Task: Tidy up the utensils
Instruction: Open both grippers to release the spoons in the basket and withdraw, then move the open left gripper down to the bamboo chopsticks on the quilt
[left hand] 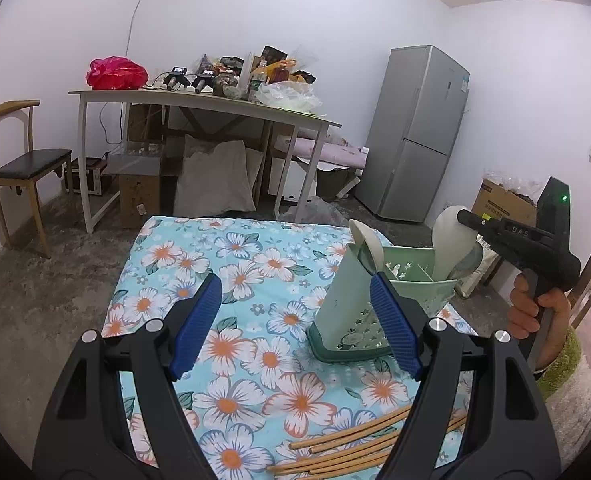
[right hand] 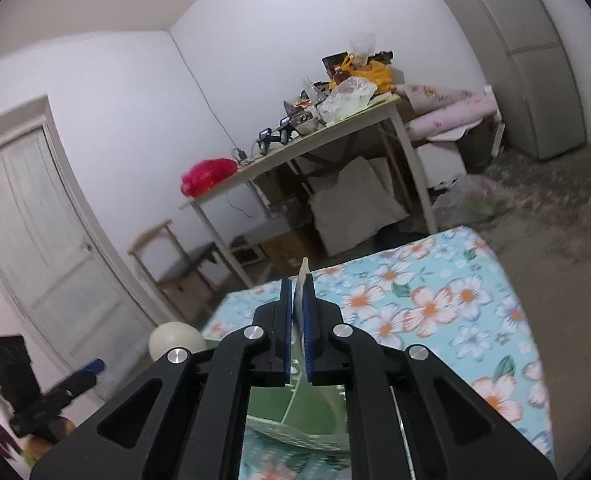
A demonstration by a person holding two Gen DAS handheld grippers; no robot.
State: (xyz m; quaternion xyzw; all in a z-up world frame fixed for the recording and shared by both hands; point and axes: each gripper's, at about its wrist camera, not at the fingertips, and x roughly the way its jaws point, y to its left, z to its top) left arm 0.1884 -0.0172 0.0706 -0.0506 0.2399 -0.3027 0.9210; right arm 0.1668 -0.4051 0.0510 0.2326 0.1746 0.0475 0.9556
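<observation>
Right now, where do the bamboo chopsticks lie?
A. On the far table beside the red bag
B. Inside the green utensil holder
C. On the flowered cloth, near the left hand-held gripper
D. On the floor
C: the bamboo chopsticks lie loose on the flowered cloth, under the left hand-held gripper, outside the green utensil holder.

Left wrist view looks along its own fingers, angled slightly down over the floral tablecloth, close to the green utensil caddy. Right wrist view sits right above that caddy, tilted, facing across the room. Both share the cluttered desk and fridge.
</observation>
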